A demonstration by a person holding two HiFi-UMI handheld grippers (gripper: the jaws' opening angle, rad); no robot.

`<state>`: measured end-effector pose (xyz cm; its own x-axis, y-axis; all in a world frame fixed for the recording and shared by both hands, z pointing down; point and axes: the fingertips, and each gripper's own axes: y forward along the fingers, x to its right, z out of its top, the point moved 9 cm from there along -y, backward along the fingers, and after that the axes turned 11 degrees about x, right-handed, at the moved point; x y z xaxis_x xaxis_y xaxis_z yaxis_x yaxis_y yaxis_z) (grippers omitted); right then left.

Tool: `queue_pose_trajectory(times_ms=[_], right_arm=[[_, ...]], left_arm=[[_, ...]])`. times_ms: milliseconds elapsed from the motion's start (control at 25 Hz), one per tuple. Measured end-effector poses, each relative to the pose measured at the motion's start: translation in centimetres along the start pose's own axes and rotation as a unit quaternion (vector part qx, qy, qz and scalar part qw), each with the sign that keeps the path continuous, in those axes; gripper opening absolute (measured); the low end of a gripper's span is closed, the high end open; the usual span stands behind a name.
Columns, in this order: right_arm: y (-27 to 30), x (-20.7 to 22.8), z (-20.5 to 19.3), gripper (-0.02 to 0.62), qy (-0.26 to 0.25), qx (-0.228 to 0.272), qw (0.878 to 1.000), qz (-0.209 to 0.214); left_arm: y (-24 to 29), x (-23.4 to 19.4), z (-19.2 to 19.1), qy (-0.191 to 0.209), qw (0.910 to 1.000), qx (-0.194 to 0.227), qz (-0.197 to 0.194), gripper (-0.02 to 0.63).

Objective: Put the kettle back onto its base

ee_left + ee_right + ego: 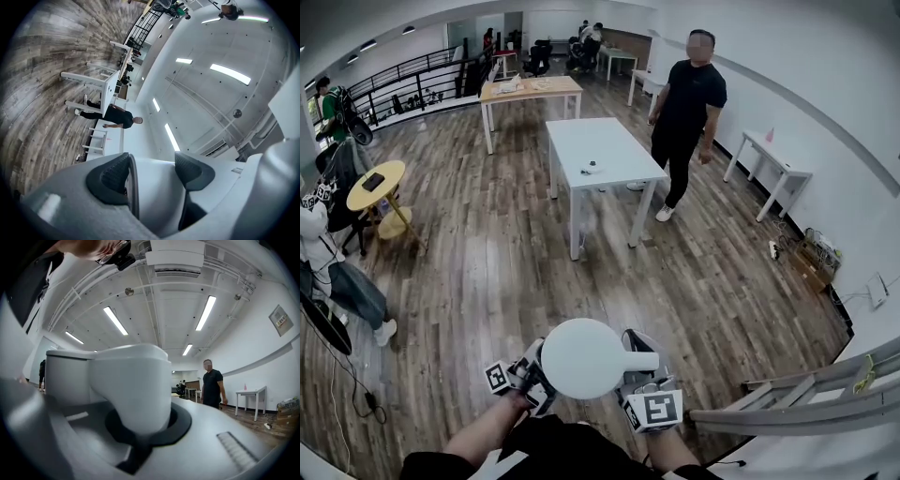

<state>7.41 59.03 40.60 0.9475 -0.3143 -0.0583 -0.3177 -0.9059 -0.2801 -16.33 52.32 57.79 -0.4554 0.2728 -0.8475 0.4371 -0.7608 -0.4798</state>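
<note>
Head view looks steeply down on the kettle (584, 358); both gripper views, pressed close, share the person (686, 122).

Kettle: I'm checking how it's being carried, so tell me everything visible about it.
The kettle is white and smooth, plastic-looking, with a round top and a handle sticking out to the right. It is held in the air above the wood floor. The right gripper is shut on the handle, and the left gripper clamps its opposite side.
</note>
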Motion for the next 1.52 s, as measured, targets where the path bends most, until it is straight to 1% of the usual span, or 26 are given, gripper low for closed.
queue_pose_trajectory(times_ms=[240,440,560,640,760,1040,1240,1520], right_arm=[[-0.3,1.2,-0.8,0.006,0.015,0.002,1.000,0.002],[1.1,1.4,-1.9,0.006,0.020,-0.007,1.000,-0.003],[2.9,1.5,-2.2,0.006,0.006,-0.011,1.000,0.001],[4.4,1.5,-2.2,0.006,-0.008,-0.008,1.000,0.002],[6.9,2.0,-2.7,0.006,-0.014,-0.006,1.000,-0.004],[13.1,2.1,-3.4,0.006,-0.025,0.003,1.000,0.007],[16.9,1.6,-4.3,0.006,-0.027,0.002,1.000,0.011],[21.1,0.1,-6.3,0.006,-0.022,0.000,1.000,0.011]], left_arm=[[0.0,-0.2,-0.6,0.013,0.9998,0.005,0.011,0.308],[0.4,-1.3,0.5,0.006,0.9998,0.013,0.013,0.308],[1.5,-2.2,1.7,-0.004,0.9999,0.015,0.006,0.308],[2.8,-2.8,2.7,-0.011,0.9998,0.013,0.000,0.308],[5.0,-3.5,4.5,-0.018,0.9998,0.009,-0.008,0.308],[9.7,-3.5,9.4,-0.015,0.9997,0.001,-0.017,0.308],[11.7,-3.5,12.7,-0.016,0.9997,0.002,-0.019,0.308],[13.0,-3.8,17.4,-0.014,0.9997,0.003,-0.019,0.308]])
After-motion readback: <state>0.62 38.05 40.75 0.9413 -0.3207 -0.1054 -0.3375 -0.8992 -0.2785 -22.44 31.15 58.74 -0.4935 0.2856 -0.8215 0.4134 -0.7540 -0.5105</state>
